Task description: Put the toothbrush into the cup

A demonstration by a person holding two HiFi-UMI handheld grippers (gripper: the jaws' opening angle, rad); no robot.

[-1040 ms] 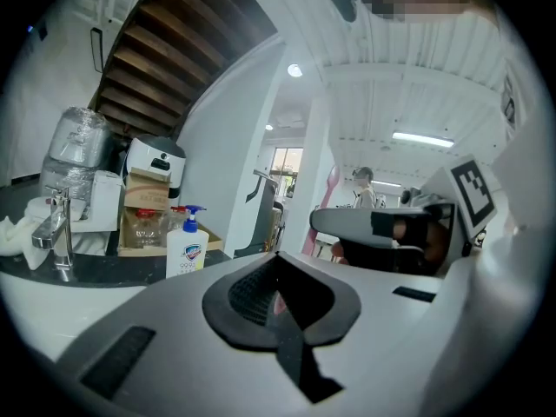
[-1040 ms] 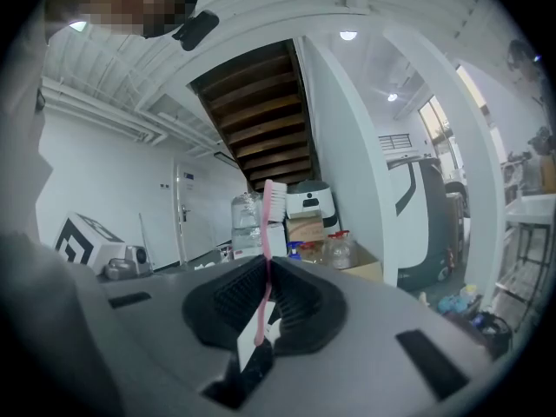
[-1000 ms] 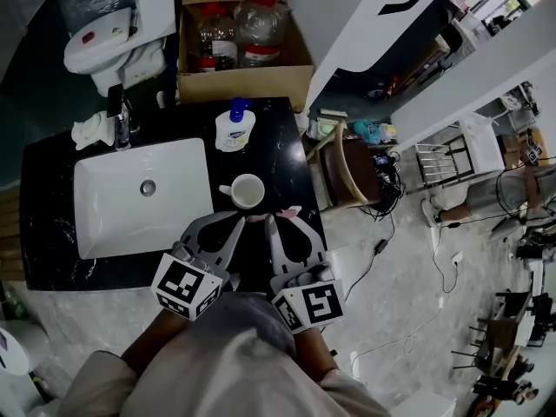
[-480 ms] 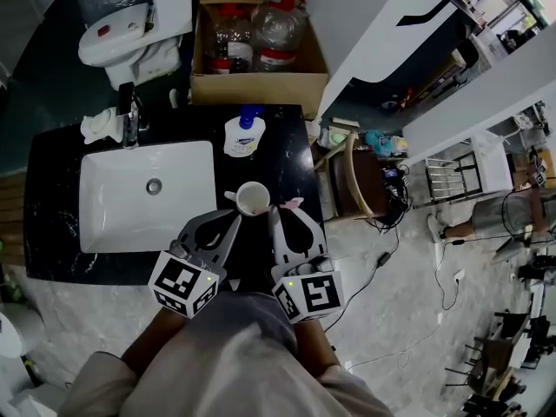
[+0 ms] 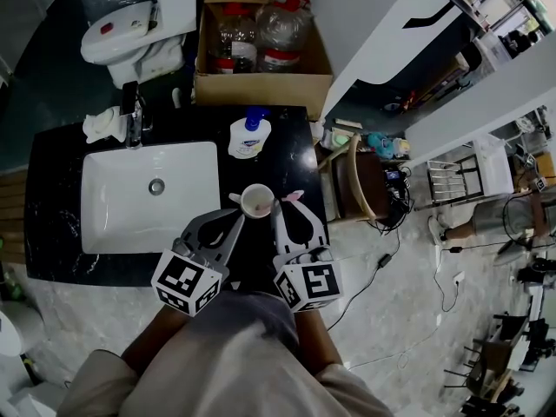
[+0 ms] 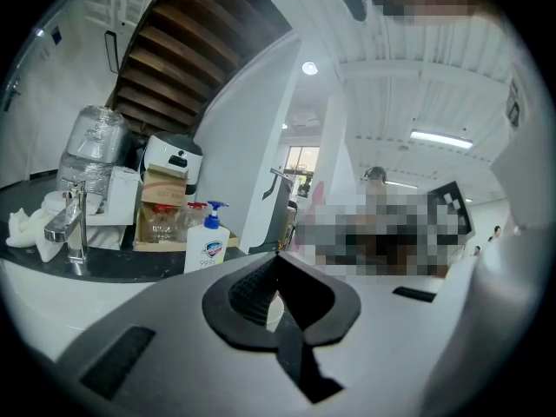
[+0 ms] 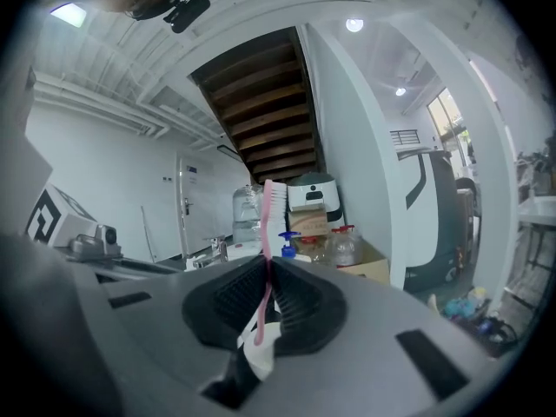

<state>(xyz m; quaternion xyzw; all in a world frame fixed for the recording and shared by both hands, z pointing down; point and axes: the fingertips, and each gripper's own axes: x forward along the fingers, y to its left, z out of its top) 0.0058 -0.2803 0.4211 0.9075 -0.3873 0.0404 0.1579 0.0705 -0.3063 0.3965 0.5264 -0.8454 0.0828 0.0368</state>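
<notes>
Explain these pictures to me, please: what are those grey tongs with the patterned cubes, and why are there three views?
There is no robot here. A person holds a two-jaw gripper in each hand, and the patterned cubes are part of those grippers. The wide picture comes from a camera on the person's head, looking steeply down. The other two come from cameras riding on each gripper, looking along its jaws.

Below is a black counter with a white sink, a tap, a soap bottle and a white cup.

The right gripper is clamped on a pink toothbrush, whose bristle end sticks out past the jaws, and it sits just beside the cup. The left gripper is shut and holds nothing.
</notes>
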